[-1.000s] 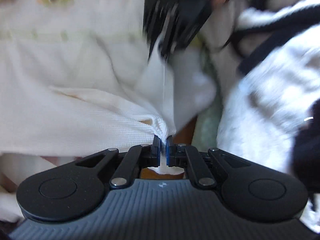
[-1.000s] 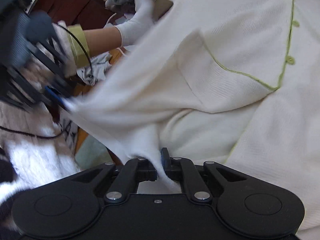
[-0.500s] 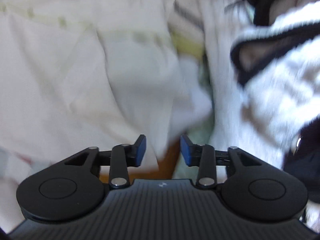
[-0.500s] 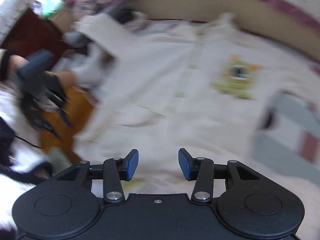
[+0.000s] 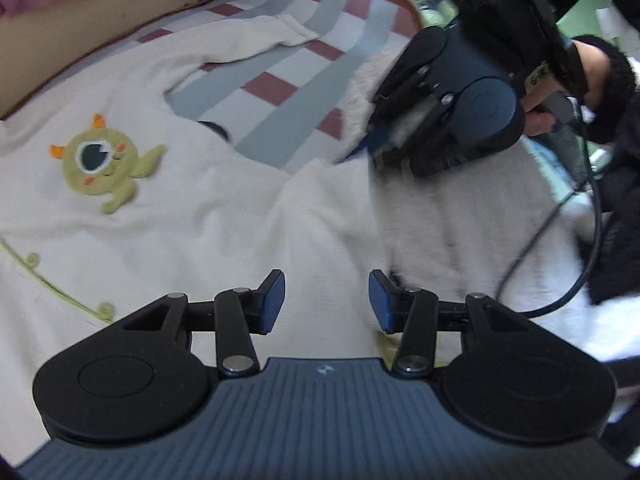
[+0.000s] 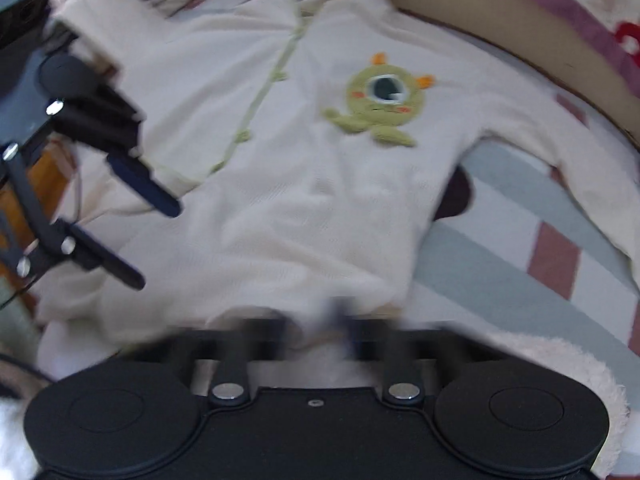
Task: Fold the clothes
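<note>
My left gripper [image 5: 326, 306] hangs with its blue pads spread wide, nothing between them, cream cloth right under the tips. That's the cream garment [image 6: 304, 184], spread flat ahead of both tools on the striped blanket [image 6: 520, 248]. My right gripper [image 6: 312, 320] is smeared by blur at the garment's near hem; I cannot tell whether its fingers are apart or pinching. Further ahead sits the green one-eyed monster patch [image 5: 102, 162], left of my left tool's line, and beyond it a sleeve [image 5: 256, 36] reaches away.
</note>
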A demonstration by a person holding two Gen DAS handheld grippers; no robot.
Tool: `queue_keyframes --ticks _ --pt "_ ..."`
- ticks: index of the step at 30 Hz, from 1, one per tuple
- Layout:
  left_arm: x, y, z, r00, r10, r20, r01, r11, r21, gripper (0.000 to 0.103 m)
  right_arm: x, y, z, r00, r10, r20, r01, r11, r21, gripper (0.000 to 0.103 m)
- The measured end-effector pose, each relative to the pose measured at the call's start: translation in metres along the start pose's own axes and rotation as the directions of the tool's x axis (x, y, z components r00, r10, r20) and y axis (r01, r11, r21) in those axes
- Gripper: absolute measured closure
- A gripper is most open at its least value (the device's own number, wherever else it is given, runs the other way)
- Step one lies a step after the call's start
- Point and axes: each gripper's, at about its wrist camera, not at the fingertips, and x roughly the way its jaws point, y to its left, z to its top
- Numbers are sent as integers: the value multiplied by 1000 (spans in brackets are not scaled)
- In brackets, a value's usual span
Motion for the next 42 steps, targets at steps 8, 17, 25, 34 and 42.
queue_keyframes --ticks 8,17,25,34,42 --pt "-2 22 -25 985 -141 -94 135 989 -68 59 -137 -3 -3 944 -231 237 234 972 15 102" --pt "39 -13 -33 980 -168 -106 154 980 -128 57 -93 -35 -24 942 -296 155 274 950 153 102" --pt "54 3 -28 989 -105 -106 76 966 -249 102 -81 -55 -9 952 -232 199 185 955 231 102" --pt "25 -15 -29 964 -262 -33 251 947 -201 100 -111 -40 -5 948 -267 171 258 963 76 102" --pt "34 -61 -30 980 -190 -65 189 982 -20 57 -90 -43 -28 936 -345 75 339 937 85 93"
